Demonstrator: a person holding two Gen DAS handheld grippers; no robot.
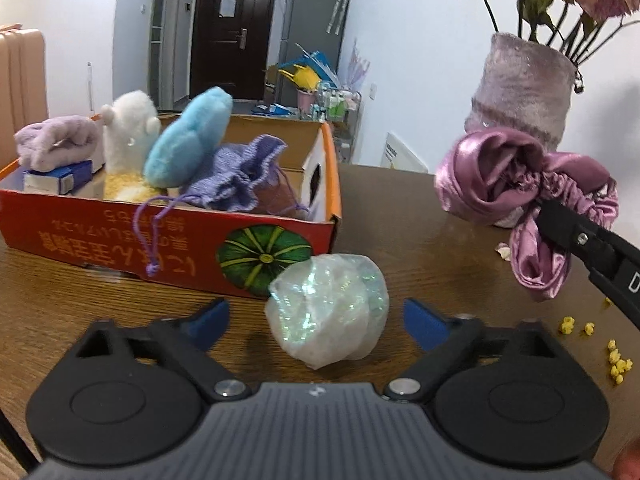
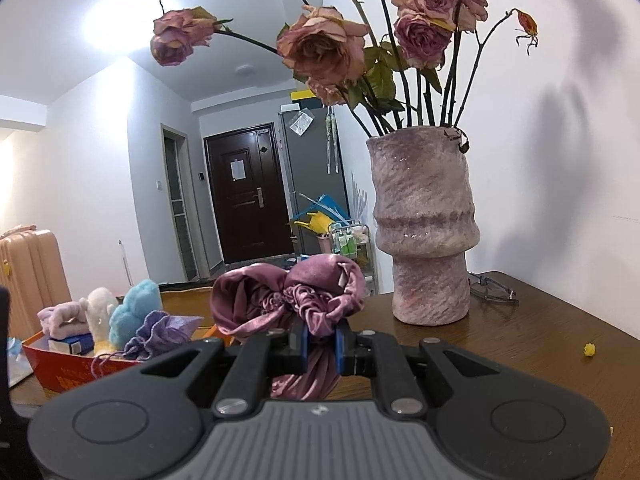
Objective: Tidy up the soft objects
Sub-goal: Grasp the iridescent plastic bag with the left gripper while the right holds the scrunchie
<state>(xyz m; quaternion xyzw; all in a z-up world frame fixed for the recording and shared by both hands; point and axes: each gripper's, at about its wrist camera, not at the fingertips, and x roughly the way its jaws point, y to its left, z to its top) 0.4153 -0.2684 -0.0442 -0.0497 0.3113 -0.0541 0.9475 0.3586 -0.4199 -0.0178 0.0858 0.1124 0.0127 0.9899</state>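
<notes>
- Left gripper (image 1: 316, 316) hangs low over the table (image 1: 420, 216), jaws wide, the iridescent white pouch (image 1: 328, 316) between them, untouched.
- Right gripper (image 2: 321, 344) is clamped tight on the mauve satin scrunchie (image 2: 288, 300), lifted clear.
- Beyond the pouch, the orange box (image 1: 168, 240) holds plush toys.
- The vase (image 2: 424, 232) stands near the far edge.

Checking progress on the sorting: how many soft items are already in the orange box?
4: lilac towel at the far left, white plush beside it, blue plush in the middle, purple knit pouch at the right. Others may lie hidden behind them.
</notes>
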